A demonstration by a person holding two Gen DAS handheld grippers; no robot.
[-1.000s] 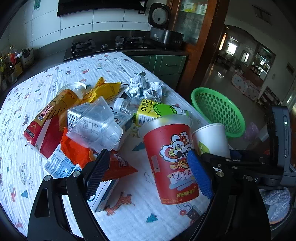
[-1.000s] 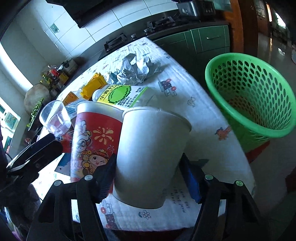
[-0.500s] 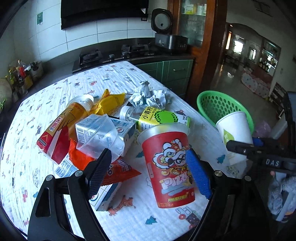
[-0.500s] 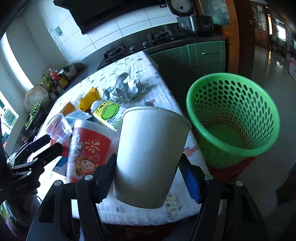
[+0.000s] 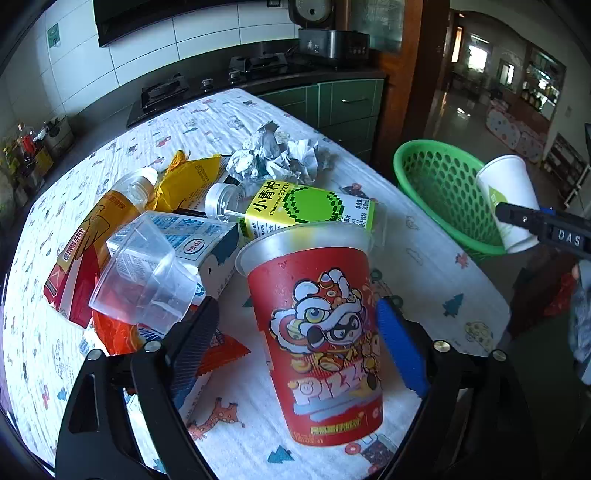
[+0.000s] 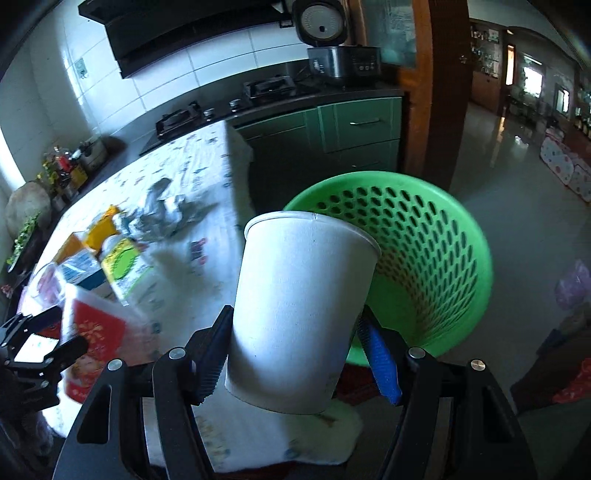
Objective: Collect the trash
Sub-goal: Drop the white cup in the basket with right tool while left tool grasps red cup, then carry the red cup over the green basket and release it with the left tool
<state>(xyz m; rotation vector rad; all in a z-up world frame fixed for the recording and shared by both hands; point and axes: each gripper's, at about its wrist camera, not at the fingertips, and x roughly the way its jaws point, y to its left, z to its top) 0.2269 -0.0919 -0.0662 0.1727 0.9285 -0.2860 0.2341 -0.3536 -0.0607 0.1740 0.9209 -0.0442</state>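
Observation:
My right gripper (image 6: pixel 295 358) is shut on a white paper cup (image 6: pixel 299 314), held upright in the air beside the green basket (image 6: pixel 436 258); the cup also shows in the left wrist view (image 5: pixel 508 201) in front of the basket (image 5: pixel 436 184). My left gripper (image 5: pixel 295 343) is open, its jaws either side of a red pizza cup (image 5: pixel 321 339) standing on the table, the right pad close to it. Behind lie a clear plastic cup (image 5: pixel 144 280), a green-labelled bottle (image 5: pixel 295 210), a milk carton (image 5: pixel 192 243), an orange bottle (image 5: pixel 96 236), snack wrappers (image 5: pixel 188 177) and crumpled foil (image 5: pixel 273 158).
The table (image 5: pixel 424 266) has a patterned white cloth and ends at the right, with the basket on the floor beyond it. A stove and counter (image 6: pixel 258 96) with a rice cooker (image 6: pixel 325 22) stand at the back. Open floor (image 6: pixel 517 166) lies to the right.
My right gripper has carried the white cup off the table, rightward and up, to beside the basket. My left gripper has stayed open around the red cup, moving slightly closer.

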